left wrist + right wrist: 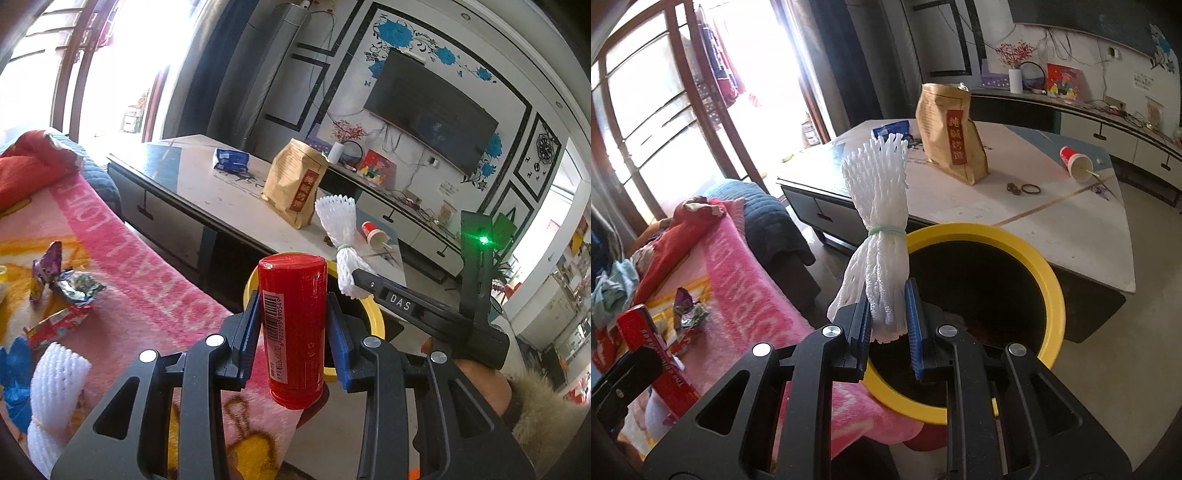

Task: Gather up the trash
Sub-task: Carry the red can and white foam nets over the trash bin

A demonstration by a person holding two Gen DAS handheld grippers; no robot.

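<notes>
Left gripper (293, 321) clamped on red can (292, 328), upright, barcode facing camera, held just in front of the yellow-rimmed bin (376, 317). Right gripper (888, 325) closed on white foam net bundle (877, 236), tied with green band, over the bin's near rim (997, 236). Candy wrappers (70, 288) and second foam net (55, 384) on pink blanket (147, 288). Paper bag (949, 136), red cup (1076, 162) on counter (1071, 229).

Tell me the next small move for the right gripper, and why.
Probably open the right gripper: it holds the foam net right over the yellow bin, so the net should fall in.
</notes>
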